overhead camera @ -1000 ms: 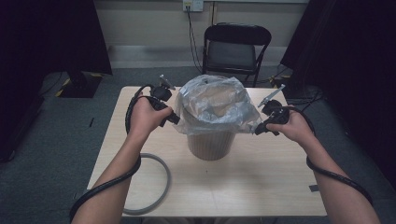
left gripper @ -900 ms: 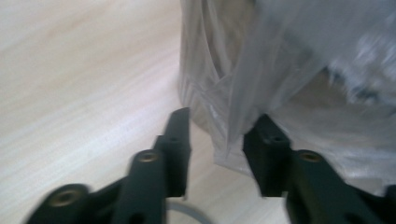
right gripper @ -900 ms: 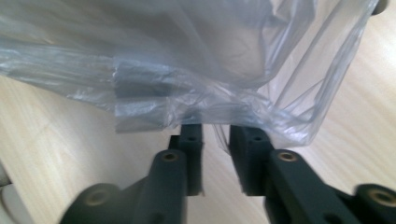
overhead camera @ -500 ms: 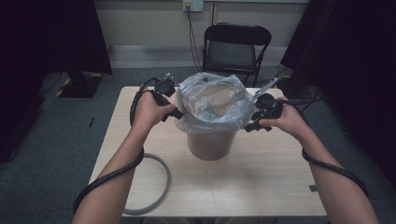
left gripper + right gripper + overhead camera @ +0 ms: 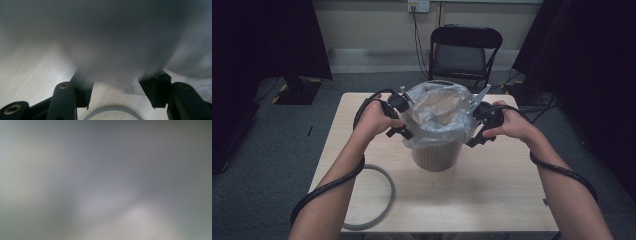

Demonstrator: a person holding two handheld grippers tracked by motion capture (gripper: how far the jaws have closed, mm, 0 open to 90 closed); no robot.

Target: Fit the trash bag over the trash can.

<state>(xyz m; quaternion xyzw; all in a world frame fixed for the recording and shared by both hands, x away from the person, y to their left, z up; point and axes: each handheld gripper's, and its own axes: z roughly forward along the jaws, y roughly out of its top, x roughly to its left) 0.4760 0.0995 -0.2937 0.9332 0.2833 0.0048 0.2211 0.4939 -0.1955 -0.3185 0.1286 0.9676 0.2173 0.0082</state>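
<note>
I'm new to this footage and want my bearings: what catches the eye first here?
A bin in the middle of the table, lined with a clear plastic bag that drapes over its rim. The left gripper and right gripper flank it, each at the bag's edge. In the left gripper view the jaws stand apart with the bag right in front.

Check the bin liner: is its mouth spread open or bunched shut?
Spread open. In the high view the clear plastic liner drapes over the bin rim, and the brown inside shows through its mouth.
</note>
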